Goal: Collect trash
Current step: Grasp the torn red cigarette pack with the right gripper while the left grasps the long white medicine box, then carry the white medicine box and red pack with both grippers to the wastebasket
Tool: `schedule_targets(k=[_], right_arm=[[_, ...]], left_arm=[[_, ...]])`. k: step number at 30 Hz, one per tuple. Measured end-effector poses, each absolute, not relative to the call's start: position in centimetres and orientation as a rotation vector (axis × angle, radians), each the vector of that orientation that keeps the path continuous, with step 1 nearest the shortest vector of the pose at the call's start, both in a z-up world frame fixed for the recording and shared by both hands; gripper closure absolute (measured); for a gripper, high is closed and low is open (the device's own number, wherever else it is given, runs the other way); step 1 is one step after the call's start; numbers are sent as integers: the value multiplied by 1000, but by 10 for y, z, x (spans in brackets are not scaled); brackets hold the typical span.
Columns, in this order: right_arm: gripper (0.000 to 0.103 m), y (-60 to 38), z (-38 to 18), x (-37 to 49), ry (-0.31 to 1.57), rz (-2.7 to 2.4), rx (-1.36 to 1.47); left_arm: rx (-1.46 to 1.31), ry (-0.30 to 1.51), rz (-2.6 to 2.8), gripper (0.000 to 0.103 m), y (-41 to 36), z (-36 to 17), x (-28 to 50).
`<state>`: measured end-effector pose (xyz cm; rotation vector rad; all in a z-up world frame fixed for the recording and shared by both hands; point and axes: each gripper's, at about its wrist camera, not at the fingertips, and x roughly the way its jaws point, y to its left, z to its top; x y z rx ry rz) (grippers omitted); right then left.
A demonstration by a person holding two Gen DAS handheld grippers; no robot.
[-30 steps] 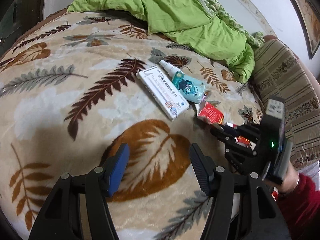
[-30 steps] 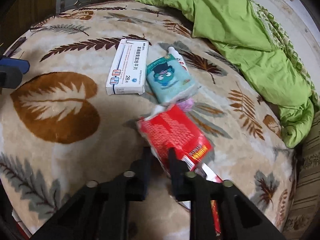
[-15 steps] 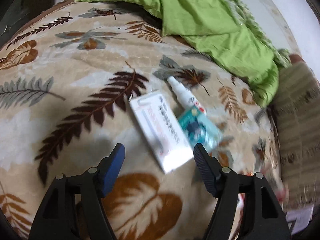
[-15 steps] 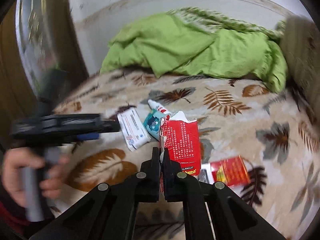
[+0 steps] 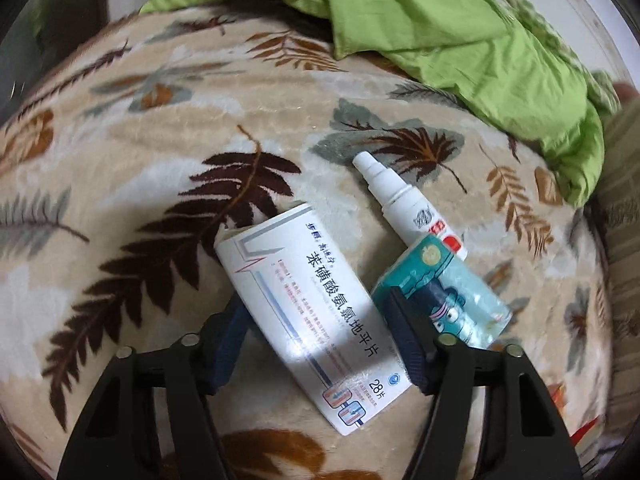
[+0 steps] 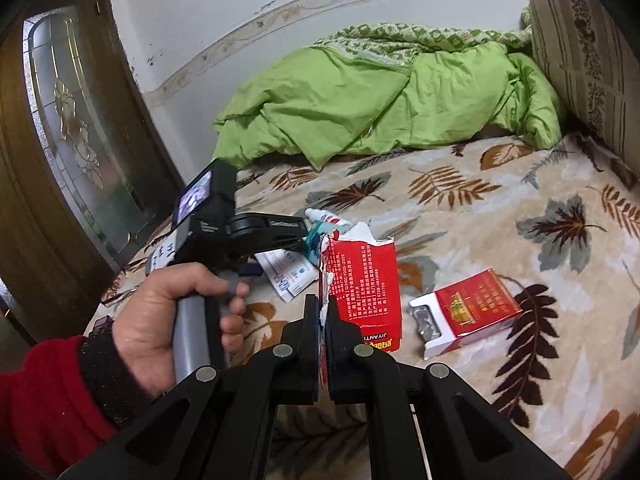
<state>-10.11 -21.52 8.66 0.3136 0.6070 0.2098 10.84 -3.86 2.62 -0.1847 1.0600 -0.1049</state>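
While the leaf-print blanket [image 5: 168,168] holds most trash, collecting is barely begun: right gripper [image 6: 323,320] clamps a torn red carton [image 6: 366,280], lifted. Left gripper [image 5: 316,340] is closing astride the white pill box [image 5: 308,300], pads not pressing. Cigarette pack [image 6: 468,308] near right, teal packet [image 5: 452,300] and spray bottle [image 5: 404,204] beyond remain.

The left tongs [image 5: 320,332] cover part of the teal packet [image 5: 460,300] and the white medicine box's [image 5: 308,312] long edges. The spray bottle's [image 5: 404,204] base hides under the packet. Toward the bed's [image 5: 120,160] right edge, a red scrap [image 5: 588,434] blurs.
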Motion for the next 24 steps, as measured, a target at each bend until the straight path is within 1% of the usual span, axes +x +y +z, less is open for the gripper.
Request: schedule_targets(k=[1, 3, 8, 11, 17, 24], right_arm=[[100, -214, 86, -100, 606, 214, 314], [100, -213, 85, -99, 608, 220, 311], [100, -212, 84, -99, 611, 226, 306], [100, -210, 85, -100, 605, 224, 298], [100, -201, 87, -105, 606, 237, 273], [100, -183, 82, -120, 638, 279, 264]], left_arm=[[-165, 1050, -115, 46, -38, 27, 105], [-147, 1036, -137, 51, -33, 26, 97], [-175, 1032, -187, 52, -15, 31, 72], [-192, 1037, -225, 57, -5, 34, 48], [-171, 1005, -272, 57, 11, 42, -9], [-84, 838, -257, 57, 17, 65, -69]])
